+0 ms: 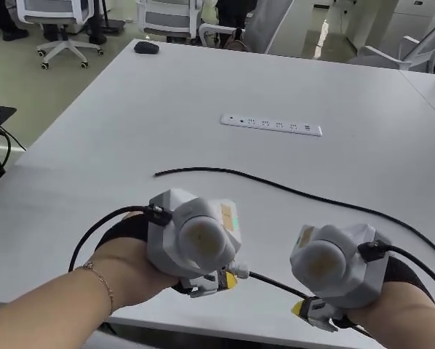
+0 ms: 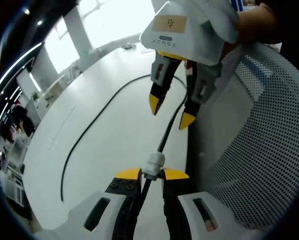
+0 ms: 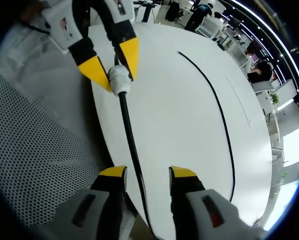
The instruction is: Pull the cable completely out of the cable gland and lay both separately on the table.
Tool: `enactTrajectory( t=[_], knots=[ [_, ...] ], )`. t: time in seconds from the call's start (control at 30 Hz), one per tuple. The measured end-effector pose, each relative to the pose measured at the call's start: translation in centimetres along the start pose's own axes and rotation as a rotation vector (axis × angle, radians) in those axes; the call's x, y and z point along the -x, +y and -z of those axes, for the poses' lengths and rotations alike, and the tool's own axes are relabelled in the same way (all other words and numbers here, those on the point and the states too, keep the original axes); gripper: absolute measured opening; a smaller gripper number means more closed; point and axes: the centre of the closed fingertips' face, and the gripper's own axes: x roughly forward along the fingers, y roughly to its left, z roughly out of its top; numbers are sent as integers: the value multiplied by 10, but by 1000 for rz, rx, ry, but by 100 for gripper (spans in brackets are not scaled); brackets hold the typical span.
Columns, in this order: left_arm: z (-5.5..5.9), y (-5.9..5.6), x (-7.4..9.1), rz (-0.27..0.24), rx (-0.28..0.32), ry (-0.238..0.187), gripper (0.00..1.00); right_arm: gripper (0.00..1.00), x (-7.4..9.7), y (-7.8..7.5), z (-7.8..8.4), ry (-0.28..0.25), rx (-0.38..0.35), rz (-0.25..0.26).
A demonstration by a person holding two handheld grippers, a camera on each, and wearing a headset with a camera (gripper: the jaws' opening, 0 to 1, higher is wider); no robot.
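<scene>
Left tool (image 2: 151,174) clamped on white cable gland (image 2: 154,162) — black cable (image 2: 165,137) exits toward 1 o'clock. Right tool (image 3: 147,172) jaws apart, cable passing between them at the bench (image 1: 203,87) edge.

On the white table (image 1: 203,94) a black cable (image 1: 276,187) curves nearby; a socket strip (image 1: 270,124) lies farther, a dark object (image 1: 146,47) at far left.
</scene>
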Motion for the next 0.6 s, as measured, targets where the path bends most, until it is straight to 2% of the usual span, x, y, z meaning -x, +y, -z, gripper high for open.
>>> enactTrajectory(
  t=[0.23, 0.43, 0.53, 0.6],
  knots=[
    [-1, 0, 1, 1, -1, -6, 17, 25, 8, 9, -34, -159, 72, -22],
    [-3, -1, 1, 6, -6, -13, 17, 10, 14, 11, -45, -216, 78, -31],
    [-4, 1, 1, 2, 2, -23, 17, 4, 13, 12, -43, -210, 67, -41],
    [-4, 1, 2, 0, 0, -21, 17, 4, 12, 12, -42, -201, 78, -33]
  ],
)
